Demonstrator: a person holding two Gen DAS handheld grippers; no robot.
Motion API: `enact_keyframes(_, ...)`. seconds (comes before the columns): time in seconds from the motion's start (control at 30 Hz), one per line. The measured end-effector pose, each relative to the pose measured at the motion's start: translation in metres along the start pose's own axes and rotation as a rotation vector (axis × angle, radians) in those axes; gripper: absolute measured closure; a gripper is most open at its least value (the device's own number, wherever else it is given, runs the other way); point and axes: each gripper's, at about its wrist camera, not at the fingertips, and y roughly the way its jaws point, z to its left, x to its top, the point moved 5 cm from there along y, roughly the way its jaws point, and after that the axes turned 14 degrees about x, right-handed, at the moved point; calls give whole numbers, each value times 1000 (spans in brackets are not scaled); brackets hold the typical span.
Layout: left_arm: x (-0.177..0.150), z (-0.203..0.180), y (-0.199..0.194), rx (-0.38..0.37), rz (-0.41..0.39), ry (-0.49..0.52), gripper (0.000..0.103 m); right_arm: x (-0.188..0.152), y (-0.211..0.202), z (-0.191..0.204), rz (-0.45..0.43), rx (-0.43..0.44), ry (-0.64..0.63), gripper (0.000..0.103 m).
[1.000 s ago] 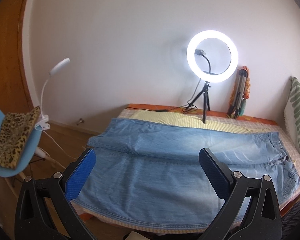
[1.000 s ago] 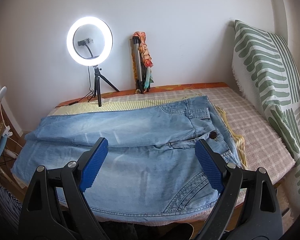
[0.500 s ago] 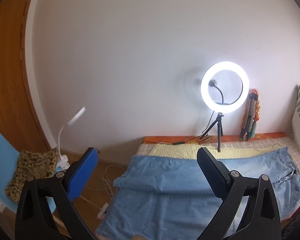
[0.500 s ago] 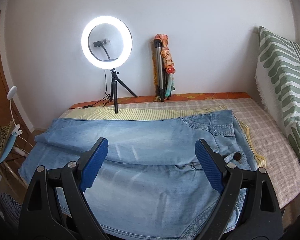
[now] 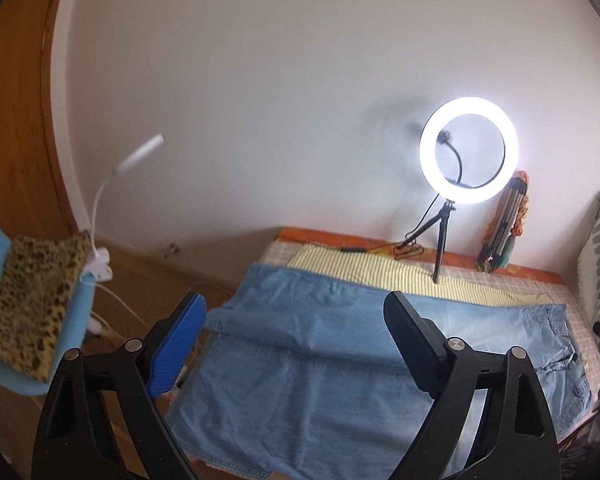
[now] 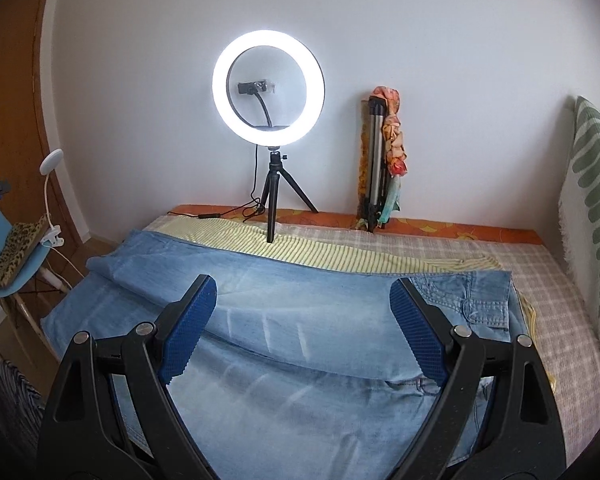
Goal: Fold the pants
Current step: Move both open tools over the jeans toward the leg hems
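Light-blue denim pants [image 5: 300,380] lie spread lengthwise across the bed, with the waistband [image 6: 476,300] at the right end and the leg hems at the left. A long ridge runs along the middle, where the far layer overlaps the near one. My left gripper [image 5: 293,300] hovers above the hem end. Its jaws are closing a little and nothing is between the blue pads. My right gripper [image 6: 302,282] stands open over the pants [image 6: 300,400] nearer the waist and holds nothing. Neither gripper touches the cloth.
A lit ring light [image 6: 268,88] on a small tripod stands on a yellow striped cloth [image 6: 340,256] behind the pants. A folded tripod [image 6: 374,168] leans on the wall. A green-striped pillow [image 6: 596,208] is at the right. A blue chair [image 5: 73,336] with leopard cloth and a clip lamp [image 5: 139,152] stand left of the bed.
Both grippers have drawn back and up from the pants. The left view swung toward the hem end and its jaws narrowed slightly. The right view shifted left, so the ring light is now centred.
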Motion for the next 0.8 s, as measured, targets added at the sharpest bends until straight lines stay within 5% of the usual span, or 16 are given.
enact_keyframes(0.43, -56, -1, 72, -9, 165, 10, 32, -8, 67, 11, 180, 68, -29, 12)
enact_keyframes(0.8, -140, 55, 109, 80, 364, -32, 48, -113, 57, 69, 353, 221, -187, 18)
